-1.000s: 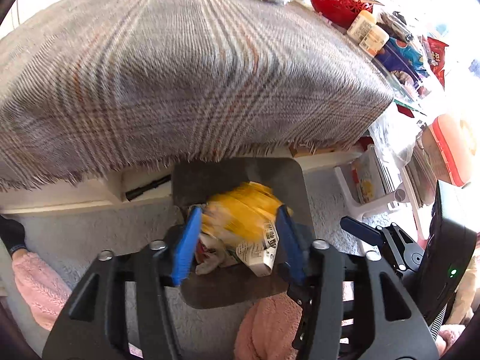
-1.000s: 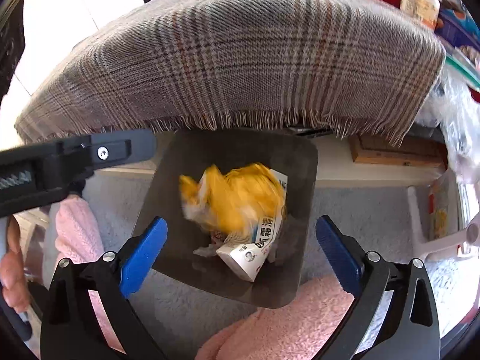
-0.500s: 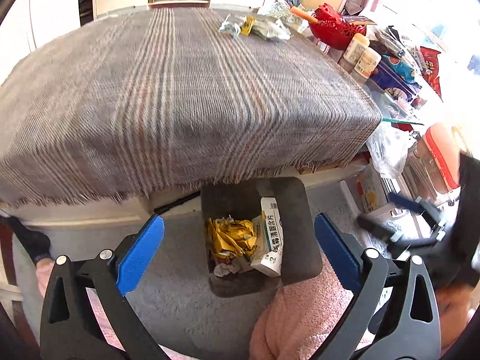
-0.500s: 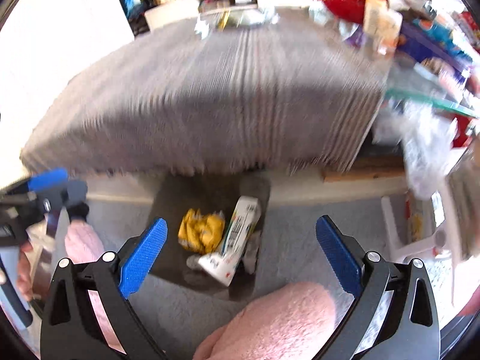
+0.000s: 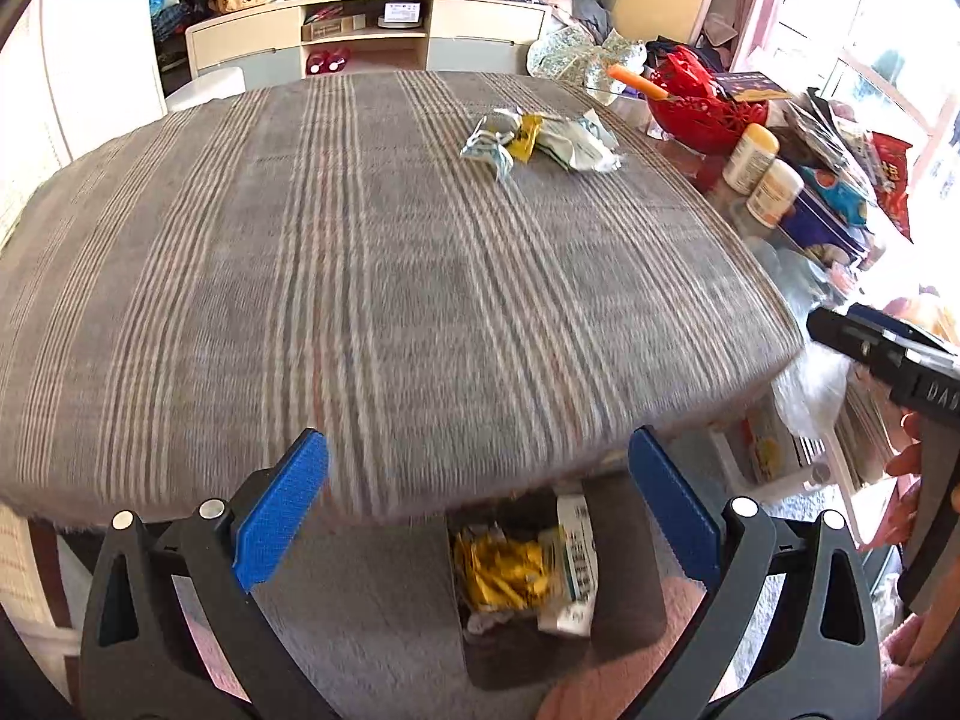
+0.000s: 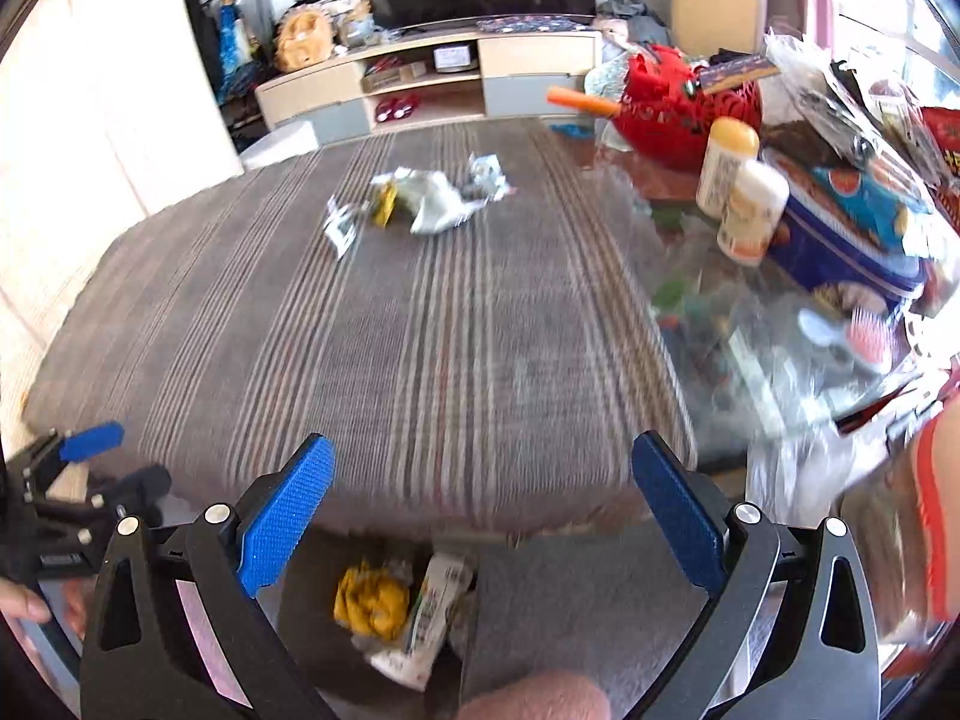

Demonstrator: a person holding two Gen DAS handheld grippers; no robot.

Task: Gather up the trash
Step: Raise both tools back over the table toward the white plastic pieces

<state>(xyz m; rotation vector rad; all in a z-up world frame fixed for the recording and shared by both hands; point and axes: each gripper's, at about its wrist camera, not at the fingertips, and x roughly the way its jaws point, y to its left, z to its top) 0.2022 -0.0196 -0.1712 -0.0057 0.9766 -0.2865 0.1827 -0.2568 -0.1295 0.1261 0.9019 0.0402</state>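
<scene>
The plaid-covered tabletop [image 5: 384,300] is hiding the far rim of the dark bin [image 5: 624,618] on the floor, where a crumpled yellow wrapper [image 5: 501,570] and a white printed carton [image 5: 576,564] are lying, blurred. Your left claw [image 5: 480,516] and right claw [image 6: 480,516] are both hanging wide open and empty, tilting downward. More crumpled silver and yellow wrappers [image 5: 540,138] are lying far across the tabletop.

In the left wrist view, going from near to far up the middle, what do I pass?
Bin with yellow wrapper and white box → plaid cloth → wrapper pile → TV cabinet.
</scene>
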